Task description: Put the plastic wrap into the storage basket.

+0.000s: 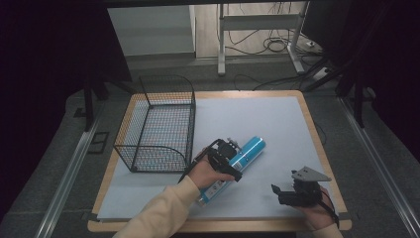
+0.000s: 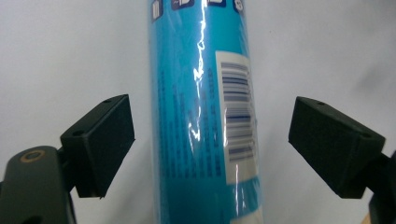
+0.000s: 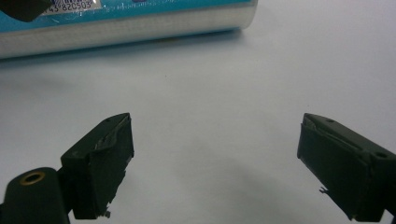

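left gripper (image 1: 233,163) held over the blue tube (image 1: 236,162), jaws spread wide, one each side of the tube, not touching it. cream sleeve (image 1: 158,213) angles in toward the tube. right gripper (image 1: 282,191) low, right of the tube and well apart, jaws wide open.

A wire basket (image 1: 157,133) stood on the left part of a white sheet (image 1: 257,119) that covered a wooden table (image 1: 311,121). Beyond the table, cables (image 1: 270,43) lay on the floor by a metal frame (image 1: 257,22).
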{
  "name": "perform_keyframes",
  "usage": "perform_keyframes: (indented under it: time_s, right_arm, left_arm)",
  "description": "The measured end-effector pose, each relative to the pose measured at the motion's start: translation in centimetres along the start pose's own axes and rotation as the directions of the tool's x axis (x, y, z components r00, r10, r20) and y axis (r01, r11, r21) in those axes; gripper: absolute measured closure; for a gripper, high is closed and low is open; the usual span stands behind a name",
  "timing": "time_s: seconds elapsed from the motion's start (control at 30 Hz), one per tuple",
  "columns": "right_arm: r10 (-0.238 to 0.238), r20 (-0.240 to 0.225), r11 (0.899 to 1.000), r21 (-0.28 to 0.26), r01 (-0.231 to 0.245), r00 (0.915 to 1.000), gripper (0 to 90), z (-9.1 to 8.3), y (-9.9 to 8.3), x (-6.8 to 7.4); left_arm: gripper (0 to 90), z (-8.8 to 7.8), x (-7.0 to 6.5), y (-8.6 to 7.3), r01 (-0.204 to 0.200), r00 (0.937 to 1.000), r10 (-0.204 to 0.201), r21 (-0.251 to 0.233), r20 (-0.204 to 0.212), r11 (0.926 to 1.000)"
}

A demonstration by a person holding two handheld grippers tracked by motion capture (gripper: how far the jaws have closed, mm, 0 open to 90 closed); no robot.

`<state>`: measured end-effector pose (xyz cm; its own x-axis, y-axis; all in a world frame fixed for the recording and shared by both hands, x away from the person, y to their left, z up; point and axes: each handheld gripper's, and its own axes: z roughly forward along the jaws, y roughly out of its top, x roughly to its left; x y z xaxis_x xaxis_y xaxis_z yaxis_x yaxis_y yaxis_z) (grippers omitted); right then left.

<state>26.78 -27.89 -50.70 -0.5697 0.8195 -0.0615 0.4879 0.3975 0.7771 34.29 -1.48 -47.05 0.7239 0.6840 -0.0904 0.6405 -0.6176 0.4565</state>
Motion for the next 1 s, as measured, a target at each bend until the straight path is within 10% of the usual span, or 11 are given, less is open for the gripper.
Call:
perform_keyframes:
  time_s: [1.0]
  right_arm:
    - [0.000, 0.005, 1.000, 0.003, 0.000, 1.0000, 11.1, 0.1, 0.0, -0.1]
  left_arm:
    - [30.8, 3.6, 0.5, 1.6, 0.046, 0.9987, -0.043, 0.116, -0.028, 0.9922]
